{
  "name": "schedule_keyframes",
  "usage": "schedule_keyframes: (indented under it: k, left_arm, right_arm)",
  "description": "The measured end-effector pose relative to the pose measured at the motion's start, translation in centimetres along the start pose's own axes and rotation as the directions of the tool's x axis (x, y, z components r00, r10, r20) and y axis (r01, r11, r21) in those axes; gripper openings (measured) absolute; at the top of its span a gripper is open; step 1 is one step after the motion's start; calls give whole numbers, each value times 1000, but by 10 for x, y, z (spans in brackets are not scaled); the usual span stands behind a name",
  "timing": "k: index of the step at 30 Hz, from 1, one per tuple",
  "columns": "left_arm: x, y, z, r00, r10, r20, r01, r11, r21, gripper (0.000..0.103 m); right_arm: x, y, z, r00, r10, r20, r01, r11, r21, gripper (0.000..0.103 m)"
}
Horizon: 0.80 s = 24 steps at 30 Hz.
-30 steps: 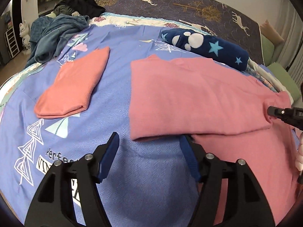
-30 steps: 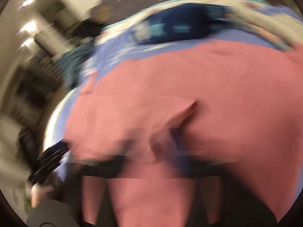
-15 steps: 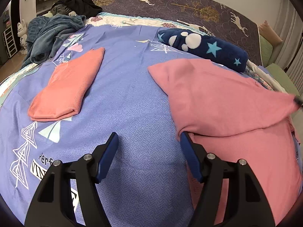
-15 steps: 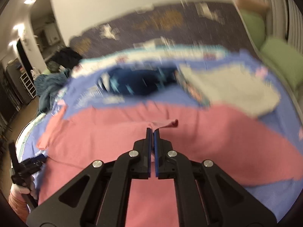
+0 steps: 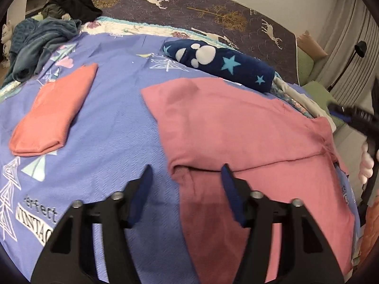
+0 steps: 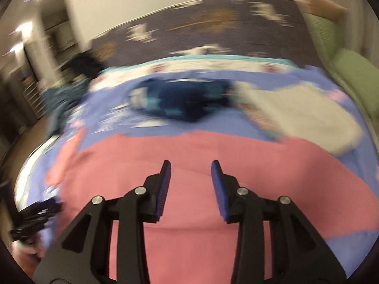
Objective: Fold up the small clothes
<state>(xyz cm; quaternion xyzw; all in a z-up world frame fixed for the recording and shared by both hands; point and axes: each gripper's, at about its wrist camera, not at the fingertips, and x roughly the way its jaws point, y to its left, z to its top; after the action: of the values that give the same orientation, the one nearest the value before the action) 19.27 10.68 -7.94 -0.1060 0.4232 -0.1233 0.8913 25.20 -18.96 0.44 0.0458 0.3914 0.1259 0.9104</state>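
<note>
Left gripper [image 5: 186, 179] spread wide over the pink garment [image 5: 248, 137] lying folded on the bed [image 5: 113, 123], folded orange piece [image 5: 54, 113] sharp only here, right gripper [image 6: 190, 177] released above blurred pink cloth, white fabric [image 6: 300, 113] smeared

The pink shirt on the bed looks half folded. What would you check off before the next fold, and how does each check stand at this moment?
1. Left gripper free: ok, jaws apart, nothing between them.
2. Right gripper free: ok, open above the cloth.
3. Pink shirt first fold lying flat: ok, the top layer rests on the lower one with a visible fold edge near the left gripper.
4. Fold edges lined up: cannot tell, the right side bunches near the seam and the right wrist view is blurred.
5. Room for the next fold: ok, bare purple bedspread lies between the shirt and the folded orange garment.
6. Navy star blanket clear of the shirt: cannot tell, it sits very close to the far edge.
</note>
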Motion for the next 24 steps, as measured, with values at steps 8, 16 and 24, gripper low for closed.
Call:
schedule_keyframes:
  k: [8, 16, 24]
  left_arm:
    - [9, 13, -6, 999, -48, 9, 48, 996, -79, 35]
    - [9, 6, -10, 999, 31, 29, -30, 999, -46, 22]
    - [-7, -2, -15, 969, 225, 104, -222, 974, -41, 4]
  right_arm:
    - [111, 177, 44, 954, 134, -270, -226, 909, -349, 58]
    - [208, 252, 37, 879, -3, -476, -259, 835, -485, 61]
    - [224, 262, 50, 923, 97, -371, -259, 871, -418, 4]
